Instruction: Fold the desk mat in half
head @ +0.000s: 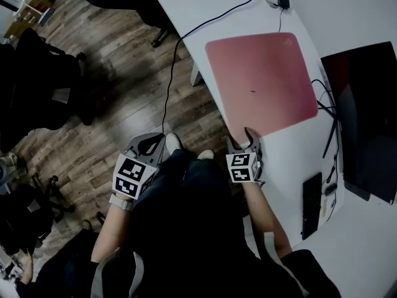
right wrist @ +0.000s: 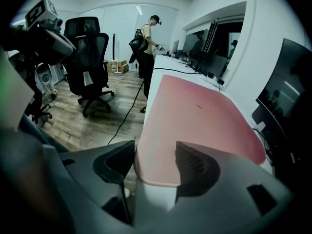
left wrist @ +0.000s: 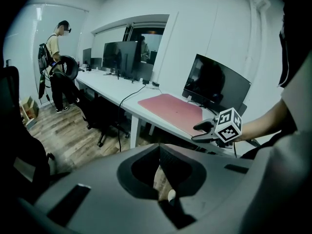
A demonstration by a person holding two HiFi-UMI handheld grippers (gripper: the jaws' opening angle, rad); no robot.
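**Desk mat: near corner sits inside the open right claw, no grip taken**

Right gripper point(head: 240, 138): its own view shows the jaws well apart. The near corner of the flat pink rectangular desk mat point(right wrist: 195, 116) lies in the gap between them. Daylight shows on both sides of the corner, so nothing is clamped.

From that corner the mat runs straight ahead of the claw and off to its right, flat on the white desk point(head: 205, 5). Its far edge is close to the black cable point(head: 217, 17) and the plug at the back. A dark monitor point(head: 363, 117) stands beside the mat's right-hand edge.

Left gripper point(head: 149, 144): the jaws are closed together with nothing between them. It is held off the desk over the person's lap and the wooden floor point(head: 124, 92), well apart from the mat.

Assessment: the right claw is plainly the nearer, and the mat's length extends away from it. The fold would most likely carry this near edge forward onto the far one. The other near corner has no claw on it.
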